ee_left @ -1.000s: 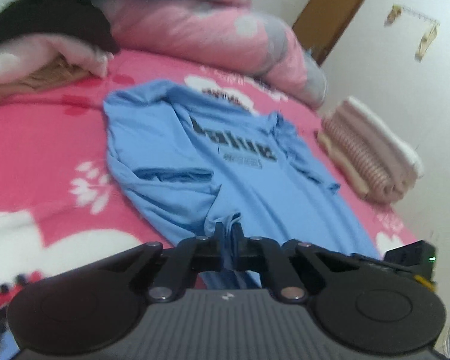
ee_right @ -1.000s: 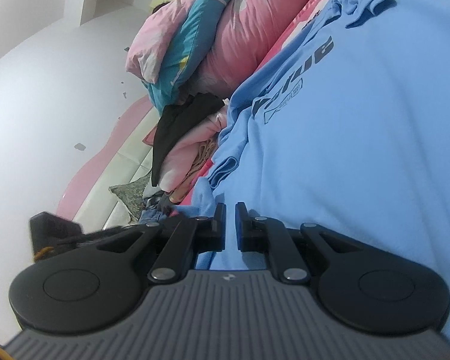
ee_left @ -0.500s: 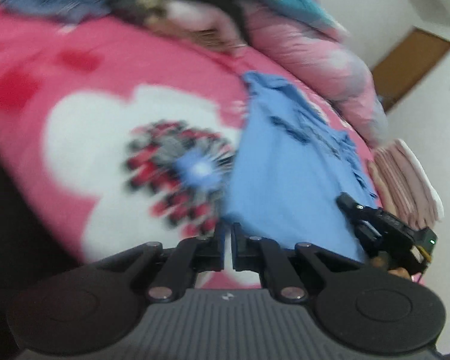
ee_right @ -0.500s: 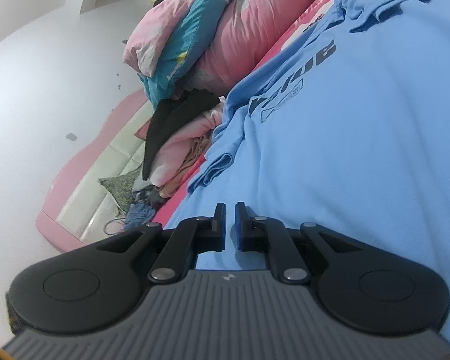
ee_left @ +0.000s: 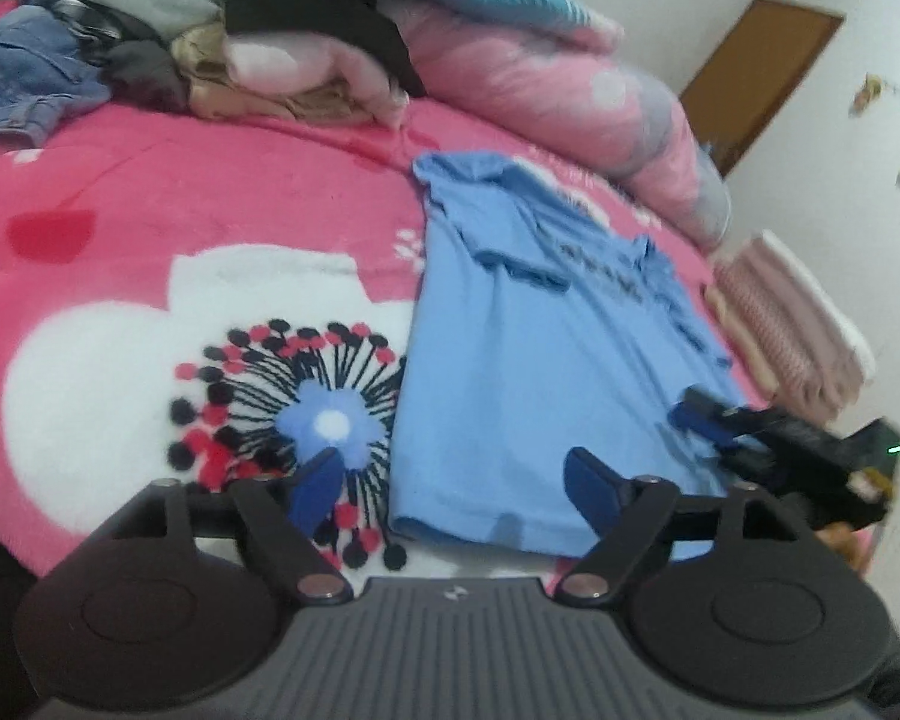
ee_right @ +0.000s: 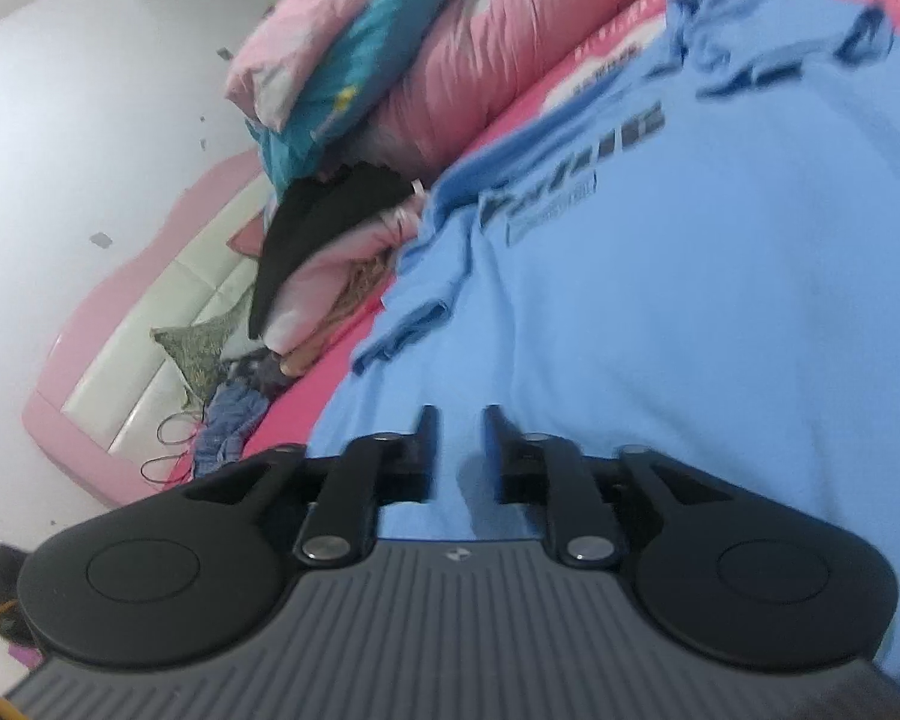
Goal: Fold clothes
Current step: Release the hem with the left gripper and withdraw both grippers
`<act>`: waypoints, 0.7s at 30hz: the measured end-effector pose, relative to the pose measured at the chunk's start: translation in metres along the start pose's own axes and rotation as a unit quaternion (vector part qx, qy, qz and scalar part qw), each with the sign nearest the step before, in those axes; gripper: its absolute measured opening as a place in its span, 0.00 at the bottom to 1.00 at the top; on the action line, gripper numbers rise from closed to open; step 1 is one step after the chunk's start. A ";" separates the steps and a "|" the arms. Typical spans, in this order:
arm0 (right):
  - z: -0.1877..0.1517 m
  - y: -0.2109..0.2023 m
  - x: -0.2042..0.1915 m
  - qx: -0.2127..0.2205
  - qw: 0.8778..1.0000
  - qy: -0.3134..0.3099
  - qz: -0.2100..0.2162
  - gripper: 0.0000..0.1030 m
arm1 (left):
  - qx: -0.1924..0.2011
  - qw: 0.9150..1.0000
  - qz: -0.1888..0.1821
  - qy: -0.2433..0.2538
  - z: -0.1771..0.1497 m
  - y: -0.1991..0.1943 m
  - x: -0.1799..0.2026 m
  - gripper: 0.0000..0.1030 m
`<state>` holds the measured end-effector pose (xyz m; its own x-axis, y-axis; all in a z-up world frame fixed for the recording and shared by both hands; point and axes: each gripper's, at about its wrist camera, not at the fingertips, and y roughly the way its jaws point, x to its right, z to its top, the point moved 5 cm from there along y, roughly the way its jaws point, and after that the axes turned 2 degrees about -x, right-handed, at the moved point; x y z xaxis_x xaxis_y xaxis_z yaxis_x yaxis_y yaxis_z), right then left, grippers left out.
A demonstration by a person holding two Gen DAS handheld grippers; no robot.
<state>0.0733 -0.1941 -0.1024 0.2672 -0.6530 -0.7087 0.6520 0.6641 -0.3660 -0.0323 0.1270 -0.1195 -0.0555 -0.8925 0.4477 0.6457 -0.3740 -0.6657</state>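
Left gripper [ee_left: 453, 483] opening wide above blue T-shirt [ee_left: 528, 372] hem, nothing pinched; right gripper [ee_right: 459, 450] parting narrowly over same shirt, holding nothing; shirt flat on pink blanket [ee_left: 150, 210]; clothes pile [ee_left: 210, 48] and door [ee_left: 756, 78] beyond.

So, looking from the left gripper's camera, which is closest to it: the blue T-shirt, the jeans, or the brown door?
1. Blue T-shirt: its hem lies just ahead of the left gripper, towards the right.
2. Jeans: far left, across the bed.
3. Brown door: upper right, beyond the bed.
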 end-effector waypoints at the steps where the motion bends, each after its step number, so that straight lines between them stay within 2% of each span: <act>1: -0.002 -0.008 -0.009 0.004 1.000 -0.024 -0.001 0.25 | -0.006 1.000 0.000 0.005 0.000 0.002 -0.001 0.84; 4: -0.015 -0.023 -0.051 -0.003 0.990 -0.141 -0.003 0.25 | 0.000 1.000 -0.003 -0.007 0.002 -0.002 -0.009 0.85; 6: -0.031 -0.019 -0.087 -0.019 0.973 -0.229 0.012 0.25 | 0.015 0.999 -0.004 -0.039 0.007 -0.008 -0.021 0.85; 8: -0.052 -0.011 -0.124 -0.038 0.946 -0.320 0.035 0.25 | 0.030 0.997 -0.003 -0.070 0.011 -0.014 -0.032 0.85; 10: -0.077 0.004 -0.153 -0.059 0.912 -0.401 0.060 0.25 | 0.035 0.995 0.005 -0.090 0.013 -0.021 -0.043 0.86; 12: -0.102 0.023 -0.172 -0.077 0.875 -0.473 0.068 0.25 | 0.037 0.994 0.025 -0.099 0.015 -0.027 -0.051 0.86; 15: -0.127 0.053 -0.191 -0.103 0.836 -0.534 0.073 0.25 | 0.040 0.993 0.032 -0.105 0.013 -0.034 -0.061 0.87; 17: -0.139 0.070 -0.198 -0.116 0.817 -0.560 0.074 0.25 | 0.044 0.993 0.023 -0.111 0.012 -0.038 -0.065 0.88; 20: -0.152 0.093 -0.201 -0.131 0.797 -0.588 0.050 0.23 | 0.050 0.993 0.018 -0.109 0.011 -0.039 -0.069 0.88; 21: -0.154 0.099 -0.200 -0.139 0.795 -0.589 0.037 0.23 | 0.052 0.993 0.016 -0.107 0.011 -0.039 -0.069 0.88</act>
<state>-0.0247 0.0582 -0.0898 0.8840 -0.3877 0.2614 0.4646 0.6652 -0.5845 -0.0456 0.2064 -0.1178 0.1223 -0.8252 0.5514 0.7202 -0.3085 -0.6214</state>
